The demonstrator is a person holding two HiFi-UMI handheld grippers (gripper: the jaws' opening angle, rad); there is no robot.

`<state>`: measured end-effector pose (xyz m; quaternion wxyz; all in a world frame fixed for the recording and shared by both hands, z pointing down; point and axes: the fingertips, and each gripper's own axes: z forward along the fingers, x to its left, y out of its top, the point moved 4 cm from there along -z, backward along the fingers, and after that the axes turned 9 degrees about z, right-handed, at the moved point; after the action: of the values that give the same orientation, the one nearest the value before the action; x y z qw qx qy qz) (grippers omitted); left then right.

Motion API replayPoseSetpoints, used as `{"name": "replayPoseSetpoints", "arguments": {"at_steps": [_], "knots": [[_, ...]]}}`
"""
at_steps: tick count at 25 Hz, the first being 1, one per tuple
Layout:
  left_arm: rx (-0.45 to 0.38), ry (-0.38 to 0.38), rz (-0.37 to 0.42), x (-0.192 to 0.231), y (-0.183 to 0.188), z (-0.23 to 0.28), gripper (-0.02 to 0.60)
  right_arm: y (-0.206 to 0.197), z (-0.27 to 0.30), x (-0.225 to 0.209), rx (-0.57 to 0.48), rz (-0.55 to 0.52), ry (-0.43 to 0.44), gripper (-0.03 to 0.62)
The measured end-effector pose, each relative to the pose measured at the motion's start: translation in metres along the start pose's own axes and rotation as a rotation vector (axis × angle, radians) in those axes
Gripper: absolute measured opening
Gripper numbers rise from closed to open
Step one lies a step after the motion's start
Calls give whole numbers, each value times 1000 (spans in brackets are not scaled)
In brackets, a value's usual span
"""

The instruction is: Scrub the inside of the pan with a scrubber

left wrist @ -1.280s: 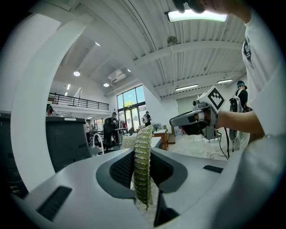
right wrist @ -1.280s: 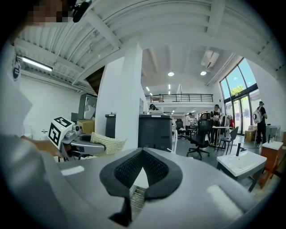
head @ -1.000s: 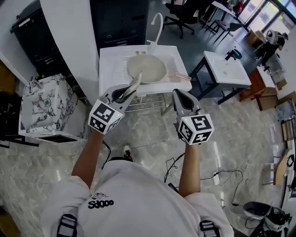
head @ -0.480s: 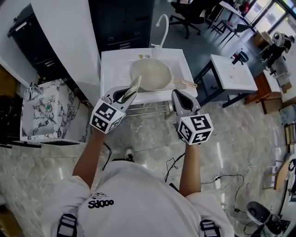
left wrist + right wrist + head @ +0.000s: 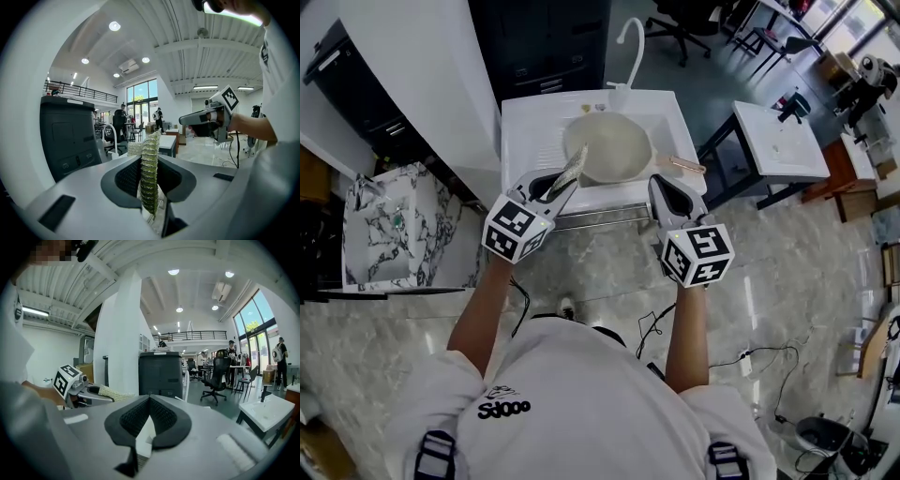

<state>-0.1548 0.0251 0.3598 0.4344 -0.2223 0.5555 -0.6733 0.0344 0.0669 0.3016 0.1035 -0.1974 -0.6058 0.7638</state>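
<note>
Plainly, the left gripper [image 5: 551, 192] pinches the scrubber [image 5: 572, 172] (edge-on); the right gripper [image 5: 664, 187] is pressed together.

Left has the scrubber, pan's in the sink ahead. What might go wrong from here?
The right gripper is shut on nothing, away from the handle; the unheld pan may slide in the sink under scrubbing.
The left gripper pinches the scrubber with much of it sticking out past the jaws; it may fold or slip when pressed.
</note>
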Motion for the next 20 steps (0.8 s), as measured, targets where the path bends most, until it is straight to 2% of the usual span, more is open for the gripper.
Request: {"name": "replayPoseSetpoints", "arguments": {"at_steps": [8,14,20], "knots": [[32,30,-39,19,-4,25,72,8,14,-23,-13,7,-12,9],[81,95,-104,50,-20,60,72,11,43,-55,-14,16,5,9],[118,108,-180,80,-30,108,72,23,82,-98,-20,49,25,9]]}}
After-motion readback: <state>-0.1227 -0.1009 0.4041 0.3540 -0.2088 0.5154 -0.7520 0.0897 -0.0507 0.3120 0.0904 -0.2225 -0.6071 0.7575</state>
